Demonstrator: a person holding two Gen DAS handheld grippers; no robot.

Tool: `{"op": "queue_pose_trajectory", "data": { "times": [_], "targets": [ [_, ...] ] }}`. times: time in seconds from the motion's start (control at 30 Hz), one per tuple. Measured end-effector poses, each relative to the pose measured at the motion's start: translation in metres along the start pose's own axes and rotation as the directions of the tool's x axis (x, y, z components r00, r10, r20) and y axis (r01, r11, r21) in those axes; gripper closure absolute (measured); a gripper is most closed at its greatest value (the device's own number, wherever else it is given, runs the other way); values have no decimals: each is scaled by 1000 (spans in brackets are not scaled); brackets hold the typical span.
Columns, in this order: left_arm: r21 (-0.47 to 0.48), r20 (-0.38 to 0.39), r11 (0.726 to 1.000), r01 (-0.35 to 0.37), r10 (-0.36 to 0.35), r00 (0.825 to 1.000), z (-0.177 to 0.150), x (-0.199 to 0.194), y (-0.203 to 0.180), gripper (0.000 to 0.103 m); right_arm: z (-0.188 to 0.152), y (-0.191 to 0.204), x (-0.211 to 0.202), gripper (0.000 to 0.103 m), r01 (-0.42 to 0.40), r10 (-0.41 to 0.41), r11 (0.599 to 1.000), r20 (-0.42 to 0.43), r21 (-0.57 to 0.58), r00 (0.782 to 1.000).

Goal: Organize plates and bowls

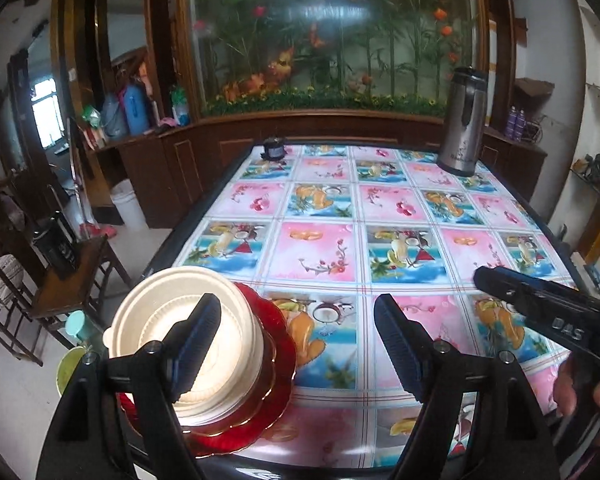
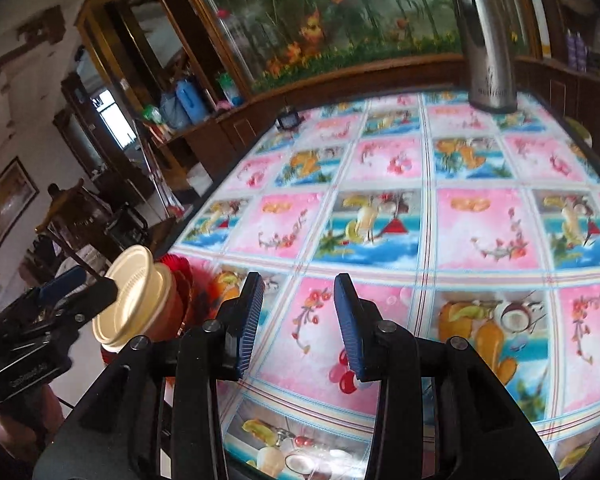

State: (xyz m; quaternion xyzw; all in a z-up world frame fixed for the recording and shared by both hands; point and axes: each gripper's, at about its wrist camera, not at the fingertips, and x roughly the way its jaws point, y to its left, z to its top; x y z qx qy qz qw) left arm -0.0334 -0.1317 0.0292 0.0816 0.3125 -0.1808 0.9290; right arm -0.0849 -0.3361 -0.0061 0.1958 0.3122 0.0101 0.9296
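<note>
Bowls [image 1: 188, 336], cream and stacked, sit on red plates [image 1: 276, 360] at the counter's [image 1: 340, 208] near left corner. My left claw [image 1: 298, 350] stands wide apart, holding nothing, one finger in front of the stack. My right claw [image 2: 300, 324] hangs partly parted and bare over the patterned cloth, beside the stack.

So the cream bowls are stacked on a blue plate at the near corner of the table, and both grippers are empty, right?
Not quite: the plate under the cream bowls is red, not blue, as the left wrist view shows. The rest holds: the stack sits at the table's near corner, and the left gripper and right gripper are empty.
</note>
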Motion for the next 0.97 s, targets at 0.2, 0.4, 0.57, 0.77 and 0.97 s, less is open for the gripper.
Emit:
{"op": "queue_pose_trajectory", "data": {
  "times": [0.2, 0.4, 0.57, 0.77, 0.97],
  "targets": [
    [-48, 20, 994, -95, 96, 995, -5, -10, 14, 24, -9, 33, -16, 66, -95, 106, 990, 99, -104, 989],
    [-96, -11, 981, -168, 168, 986, -22, -20, 38, 24, -32, 74, -8, 66, -182, 201, 963, 82, -200, 976],
    [-142, 10, 971, -192, 195, 981, -34, -36, 57, 24, -49, 102, 0, 66, -227, 242, 942, 33, -247, 970],
    [-175, 31, 962, -210, 219, 975, -43, -55, 74, 24, -60, 137, -1, 66, -241, 262, 914, 20, -326, 965],
    [-193, 34, 959, -208, 219, 975, -46, -56, 86, 21, -61, 151, 0, 66, -221, 246, 914, 32, -339, 969]
  ]
}}
